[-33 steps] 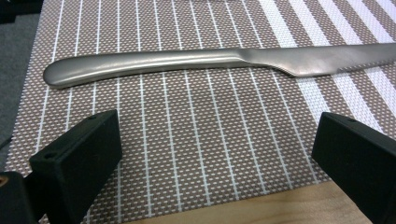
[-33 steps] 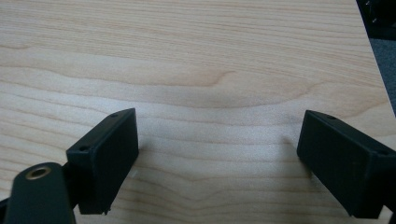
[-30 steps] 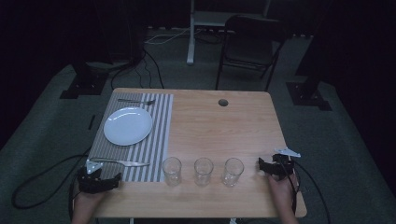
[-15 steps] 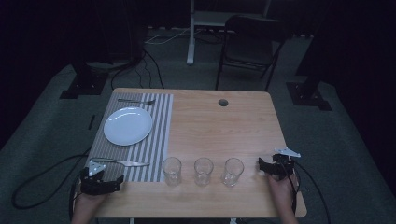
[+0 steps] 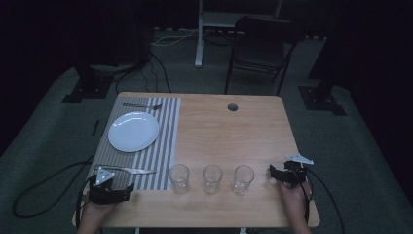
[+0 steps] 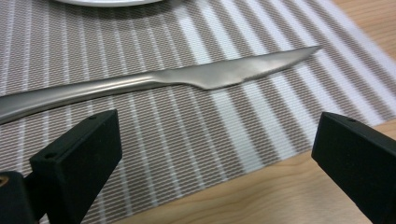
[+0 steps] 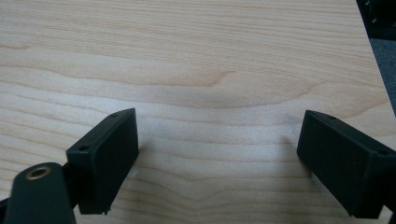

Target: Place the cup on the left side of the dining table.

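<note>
Dim room, dark floor with cables, and a pale wooden desk (image 5: 234,136) in the middle of the frame, a black chair (image 5: 258,44) beyond its far edge. On the left part of the desk lies a grey striped placemat (image 5: 168,146) carrying a white plate (image 5: 133,131), with a fork (image 5: 141,105) above it and a knife (image 5: 129,170) along the mat's lower edge. Three empty glasses (image 5: 212,178) stand in a row at lower centre. At lower left the left tongs (image 5: 127,187) sit just below the knife, jaws spread wide; in the left gripper view the knife (image 6: 187,79) lies across the stripes beyond the jaws, untouched. At lower right the right tongs (image 5: 272,171) rest near the rightmost glass, jaws also wide apart over bare wood, gripping nothing. I can read no brand, label or writing on anything.
</note>
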Available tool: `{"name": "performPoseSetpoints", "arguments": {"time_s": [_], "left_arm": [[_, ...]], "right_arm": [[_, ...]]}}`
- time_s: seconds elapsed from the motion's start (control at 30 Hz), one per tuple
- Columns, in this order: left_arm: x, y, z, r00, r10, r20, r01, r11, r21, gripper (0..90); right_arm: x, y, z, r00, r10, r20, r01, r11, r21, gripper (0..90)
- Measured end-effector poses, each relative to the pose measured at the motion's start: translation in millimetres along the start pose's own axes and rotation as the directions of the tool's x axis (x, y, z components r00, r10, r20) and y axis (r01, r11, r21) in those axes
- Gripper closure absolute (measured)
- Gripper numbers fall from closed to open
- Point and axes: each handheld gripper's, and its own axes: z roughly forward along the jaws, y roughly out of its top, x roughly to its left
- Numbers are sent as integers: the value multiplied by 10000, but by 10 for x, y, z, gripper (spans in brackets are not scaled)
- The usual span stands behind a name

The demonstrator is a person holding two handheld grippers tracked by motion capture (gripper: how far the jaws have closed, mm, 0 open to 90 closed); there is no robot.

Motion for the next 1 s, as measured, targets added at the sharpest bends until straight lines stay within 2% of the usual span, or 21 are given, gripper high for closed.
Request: {"name": "performPoseSetpoints", "arguments": {"time_s": [0.13, 0.4, 0.5, 0.7, 0.77, 0.9, 1.0], "left_arm": [[-68, 37, -17, 9994, 130, 328, -128, 9999, -67, 22], [-205, 89, -20, 9954, 599, 748, -589, 9982, -149, 40], [-242, 103, -28, 9942, 658, 849, -637, 9976, -268, 40], [-356, 157, -49, 9893, 902, 1145, -859, 9954, -423, 40], [-397, 175, -57, 9851, 1000, 1396, -936, 9943, -519, 40], [-470, 221, -81, 9832, 985, 1540, -886, 9936, -699, 40], [-542, 257, -107, 9787, 1096, 1735, -960, 9918, -846, 40]], "right_arm": [[0, 0, 0, 10000, 8, 0, -8, 10000, 2, 122], [0, 0, 0, 10000, 8, -4, -8, 10000, 4, 122], [0, 0, 0, 10000, 6, -4, -6, 10000, 3, 122], [0, 0, 0, 10000, 6, -4, -6, 10000, 4, 122], [0, 0, 0, 10000, 10, -4, -10, 10000, 6, 122], [0, 0, 0, 10000, 4, -2, -4, 10000, 1, 122], [0, 0, 0, 10000, 2, -2, -2, 10000, 0, 122]]}}
